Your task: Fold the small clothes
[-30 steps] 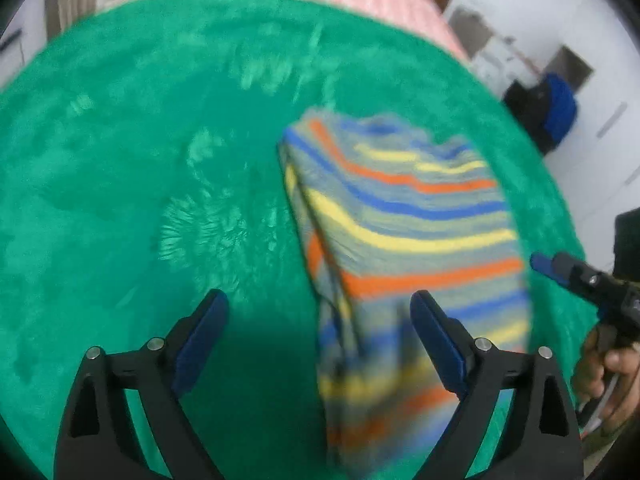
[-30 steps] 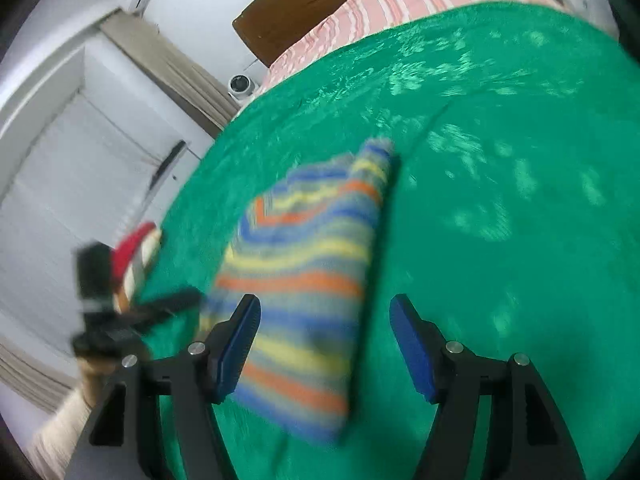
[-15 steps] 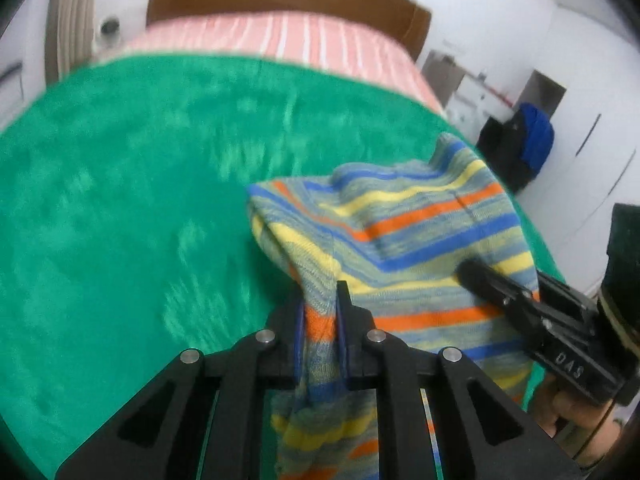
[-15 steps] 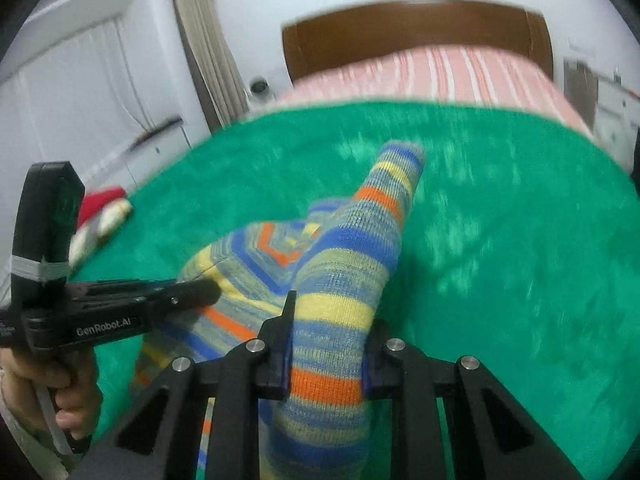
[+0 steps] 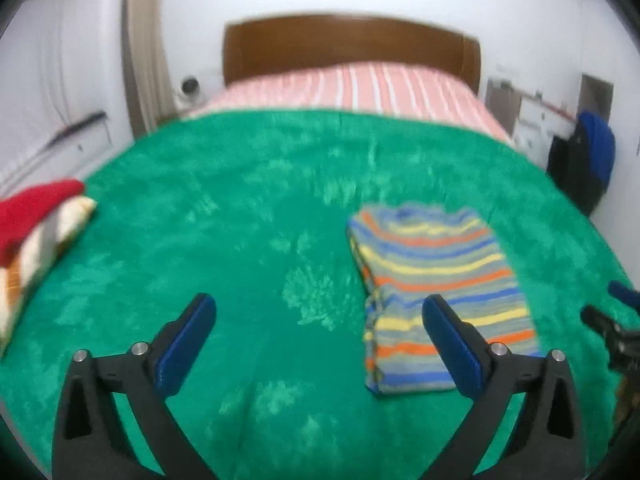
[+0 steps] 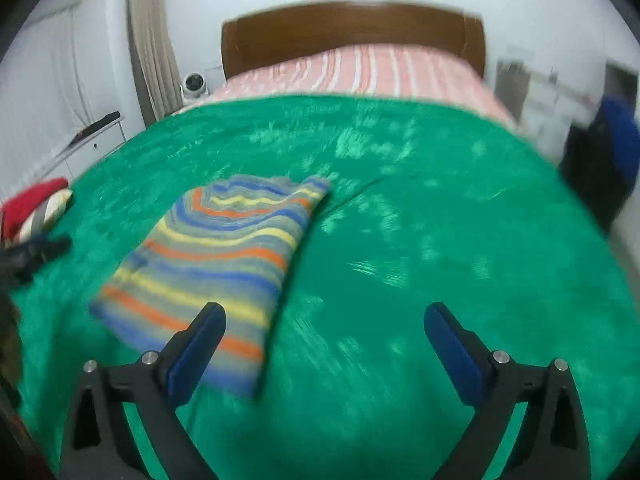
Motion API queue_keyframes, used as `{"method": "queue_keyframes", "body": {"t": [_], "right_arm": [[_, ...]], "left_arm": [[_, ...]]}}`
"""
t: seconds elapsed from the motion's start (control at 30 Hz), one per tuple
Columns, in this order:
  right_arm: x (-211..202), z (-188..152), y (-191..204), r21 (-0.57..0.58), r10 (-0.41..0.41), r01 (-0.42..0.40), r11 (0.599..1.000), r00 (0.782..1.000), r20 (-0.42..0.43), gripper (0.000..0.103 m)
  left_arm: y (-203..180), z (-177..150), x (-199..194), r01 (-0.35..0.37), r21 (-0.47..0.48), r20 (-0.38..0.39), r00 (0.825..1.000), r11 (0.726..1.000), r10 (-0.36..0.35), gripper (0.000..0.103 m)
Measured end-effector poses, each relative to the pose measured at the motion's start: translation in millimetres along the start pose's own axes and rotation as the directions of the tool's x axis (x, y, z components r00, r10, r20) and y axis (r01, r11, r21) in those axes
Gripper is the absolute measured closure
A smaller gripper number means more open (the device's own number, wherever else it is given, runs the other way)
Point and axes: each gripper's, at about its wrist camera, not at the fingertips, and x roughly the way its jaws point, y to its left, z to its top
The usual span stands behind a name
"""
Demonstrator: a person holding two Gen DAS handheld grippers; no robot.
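Blue-padded hand-held grippers — left point(image 5: 320, 336), right point(image 6: 324, 340) (spread, empty).

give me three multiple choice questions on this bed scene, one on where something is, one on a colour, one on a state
1. Where does the striped garment lie?
A. on the green blanket
B. on the floor
C. on the wooden headboard

2. What colour is the item at the blanket's left edge?
A. black
B. purple
C. red with white

3. How are the left gripper and the right gripper?
A. both open and empty
B. both shut on the garment
C. one open, one shut

Answers:
1 A, green pile surrounds the folded garment on all sides.
2 C, its top is red over a pale part.
3 A, each view shows the blue pads wide apart with nothing between.
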Motion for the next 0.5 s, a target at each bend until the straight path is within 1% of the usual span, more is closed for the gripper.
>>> {"method": "queue_keyframes", "body": {"t": [0.07, 0.1, 0.13, 0.17, 0.27, 0.3, 0.37, 0.43, 0.47, 0.5], "right_arm": [[-35, -8, 1, -0.011, -0.035, 0.036, 0.999, 0.997, 0.071, 0.002], [-54, -11, 1, -0.007, -0.052, 0.053, 0.999, 0.992, 0.114, 0.000], [-66, -13, 1, 0.000, -0.062, 0.063, 0.998, 0.989, 0.138, 0.000], [-74, -14, 2, 0.008, -0.065, 0.064, 0.998, 0.988, 0.138, 0.000], [-87, -17, 4, 0.052, -0.042, 0.037, 0.998, 0.996, 0.085, 0.000], [-91, -18, 4, 0.053, -0.034, 0.029, 0.998, 0.995, 0.093, 0.000], [-106, -21, 8, 0.065, -0.014, 0.005, 0.998, 0.989, 0.144, 0.000], [-127, -25, 9, 0.097, -0.017, -0.006, 0.995, 0.973, 0.229, 0.000], [-134, -25, 12, 0.100, -0.018, -0.008, 0.995, 0.966, 0.256, 0.000], [-137, -22, 16, 0.089, -0.021, -0.002, 0.996, 0.968, 0.250, 0.000]], "left_arm": [[-5, 2, -22, 0.005, -0.003, 0.028, 1.000, 1.000, -0.005, 0.000], [-8, 4, -27, 0.007, 0.000, 0.028, 1.000, 1.000, -0.007, 0.000], [-10, 2, -38, 0.006, 0.007, 0.026, 1.000, 1.000, -0.006, 0.000], [-12, 1, -46, -0.001, 0.013, 0.032, 0.999, 1.000, 0.001, 0.000], [-20, -3, -73, 0.000, 0.033, 0.061, 0.998, 0.999, -0.002, 0.000], [-23, -4, -82, 0.004, 0.040, 0.061, 0.998, 0.999, -0.007, 0.000], [-27, -8, -96, 0.007, 0.054, 0.064, 0.998, 0.998, -0.011, 0.000], [-31, -11, -105, -0.009, 0.067, 0.077, 0.997, 0.998, 0.004, 0.000], [-33, -13, -109, -0.016, 0.069, 0.081, 0.997, 0.997, 0.010, 0.000], [-35, -15, -114, -0.020, 0.066, 0.083, 0.996, 0.998, 0.015, 0.000]]}}
